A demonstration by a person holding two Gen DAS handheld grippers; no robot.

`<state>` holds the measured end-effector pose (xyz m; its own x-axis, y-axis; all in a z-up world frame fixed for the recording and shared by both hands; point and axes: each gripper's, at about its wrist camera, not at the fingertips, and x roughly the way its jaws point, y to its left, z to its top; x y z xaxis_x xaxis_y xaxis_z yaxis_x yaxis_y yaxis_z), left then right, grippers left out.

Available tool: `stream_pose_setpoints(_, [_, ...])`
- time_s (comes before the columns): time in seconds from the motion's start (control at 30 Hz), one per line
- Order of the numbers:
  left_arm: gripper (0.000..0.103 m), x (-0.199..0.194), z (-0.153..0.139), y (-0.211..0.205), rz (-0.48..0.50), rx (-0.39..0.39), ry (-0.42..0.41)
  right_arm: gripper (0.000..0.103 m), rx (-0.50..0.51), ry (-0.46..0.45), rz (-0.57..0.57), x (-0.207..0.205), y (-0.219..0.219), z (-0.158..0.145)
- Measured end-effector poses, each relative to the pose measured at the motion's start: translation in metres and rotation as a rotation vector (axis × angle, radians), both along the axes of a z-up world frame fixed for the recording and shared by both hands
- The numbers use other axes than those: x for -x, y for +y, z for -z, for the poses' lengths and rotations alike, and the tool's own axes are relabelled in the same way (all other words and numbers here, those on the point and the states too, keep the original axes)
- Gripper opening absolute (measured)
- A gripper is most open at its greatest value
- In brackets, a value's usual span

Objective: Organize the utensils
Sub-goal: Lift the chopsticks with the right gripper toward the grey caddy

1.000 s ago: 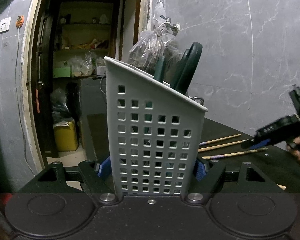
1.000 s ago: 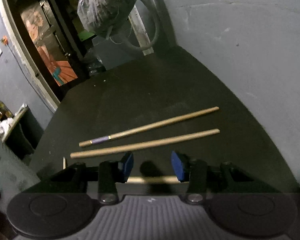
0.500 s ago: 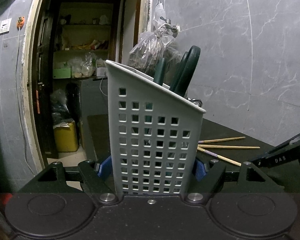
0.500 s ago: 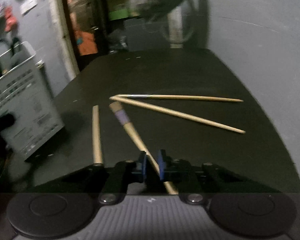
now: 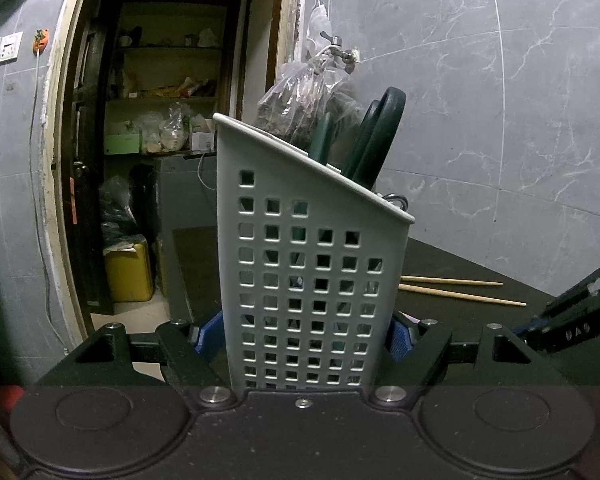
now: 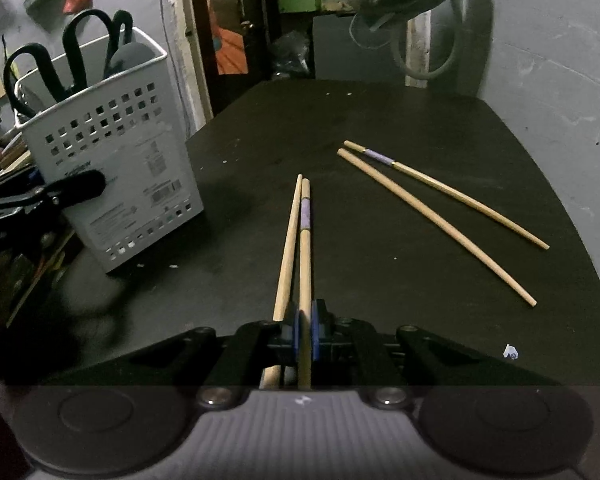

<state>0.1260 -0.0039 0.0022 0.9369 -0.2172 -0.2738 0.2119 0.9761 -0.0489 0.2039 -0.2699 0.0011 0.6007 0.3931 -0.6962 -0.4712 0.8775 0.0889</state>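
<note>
Right gripper (image 6: 304, 336) clamped on a banded chopstick over the dark bench.

The blue pads pinch the purple-banded chopstick (image 6: 305, 256), which runs straight ahead; a plain chopstick (image 6: 287, 252) lies just beside it on the left, slipping outside the left pad, their far tips touching. Toward the bench's (image 6: 440, 120) right edge lie two more chopsticks (image 6: 440, 216), one purple-banded, close at their far ends and spreading nearer. At the left edge stands the white perforated utensil holder (image 6: 112, 168), black scissor handles (image 6: 76, 52) poking out, the left gripper (image 6: 60, 192) against it.
</note>
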Motion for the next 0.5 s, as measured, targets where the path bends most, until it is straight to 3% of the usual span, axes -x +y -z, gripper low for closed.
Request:
stream_pose_setpoints(0.07, [0.08, -0.001, 0.0, 0.001, 0.0, -0.001, 0.0, 0.02, -0.027, 0.006, 0.016, -0.004, -0.004, -0.004])
stream_pose_setpoints(0.1, [0.08, -0.001, 0.0, 0.001, 0.0, 0.0, 0.0, 0.032, -0.04, 0.004, 0.023, -0.01, -0.006, -0.005])
stream_pose_setpoints(0.2, [0.08, -0.001, 0.0, 0.001, 0.0, 0.0, 0.0, 0.041, -0.076, 0.02, 0.024, -0.022, -0.003, -0.009])
stream_pose_setpoints(0.27, [0.08, -0.001, 0.0, 0.001, 0.0, 0.0, 0.001, 0.053, -0.062, 0.02, 0.02, -0.028, 0.006, -0.01])
stream_pose_setpoints(0.5, [0.08, -0.001, 0.0, 0.001, 0.0, 0.001, 0.001, 0.053, 0.057, 0.032, 0.027, -0.051, 0.039, -0.004])
